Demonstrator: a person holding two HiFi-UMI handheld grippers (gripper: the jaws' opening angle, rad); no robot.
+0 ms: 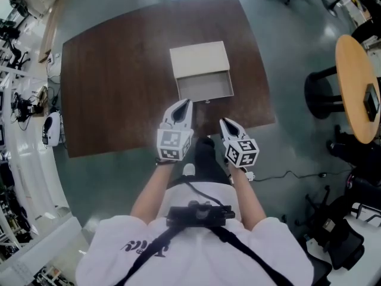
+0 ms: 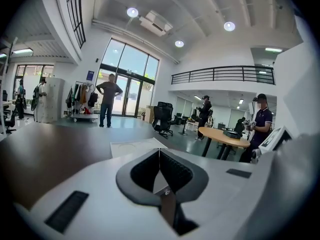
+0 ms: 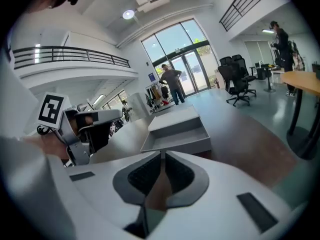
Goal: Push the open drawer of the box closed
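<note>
A white box [image 1: 199, 58] stands on the dark brown table [image 1: 113, 82], with its drawer [image 1: 206, 89] pulled out toward me and empty. My left gripper [image 1: 186, 102] is shut and empty, its tips just in front of the drawer's left front corner. My right gripper [image 1: 223, 122] is also shut and empty, a little nearer to me, over the table's front edge. In the right gripper view the drawer [image 3: 178, 140] lies straight ahead of the right gripper [image 3: 162, 155], with the left gripper [image 3: 80, 126] at its left. From the left gripper [image 2: 159, 153], only the box top [image 2: 136, 146] shows.
A round wooden table [image 1: 357, 88] and black chairs [image 1: 324, 91] stand on the floor to the right. A cable [image 1: 286, 174] lies on the floor by my feet. White equipment [image 1: 24, 130] lines the left side. People stand far off in the hall.
</note>
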